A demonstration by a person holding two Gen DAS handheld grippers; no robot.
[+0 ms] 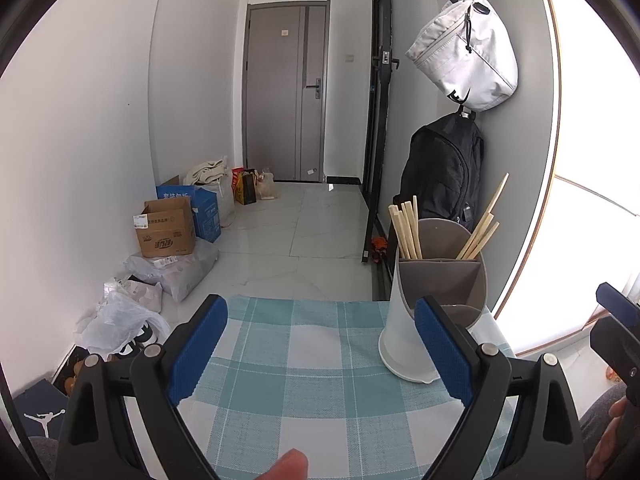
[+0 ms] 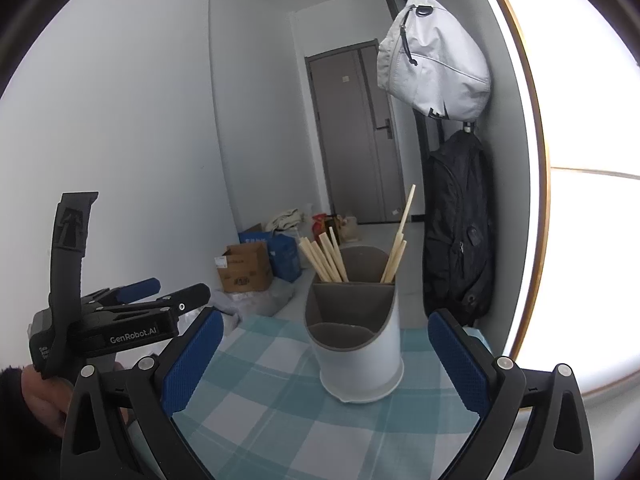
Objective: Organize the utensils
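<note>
A white utensil holder point(image 1: 416, 336) with grey inner dividers stands on the teal checked tablecloth point(image 1: 312, 392); it also shows in the right wrist view point(image 2: 360, 360). Several wooden chopsticks point(image 1: 408, 232) stand in its back compartments, some at the left and some at the right point(image 2: 396, 248). The front compartments look empty. My left gripper point(image 1: 320, 348) is open and empty, just left of the holder. My right gripper point(image 2: 326, 360) is open and empty, with the holder between its fingers a little ahead. The left gripper also shows in the right wrist view point(image 2: 160, 292).
A white bag point(image 1: 464, 52) and a black backpack point(image 1: 444, 176) hang on the wall right behind the holder. Cardboard boxes point(image 1: 168, 228) and plastic bags point(image 1: 120, 320) lie on the floor at the left. A grey door point(image 1: 288, 92) is at the far end.
</note>
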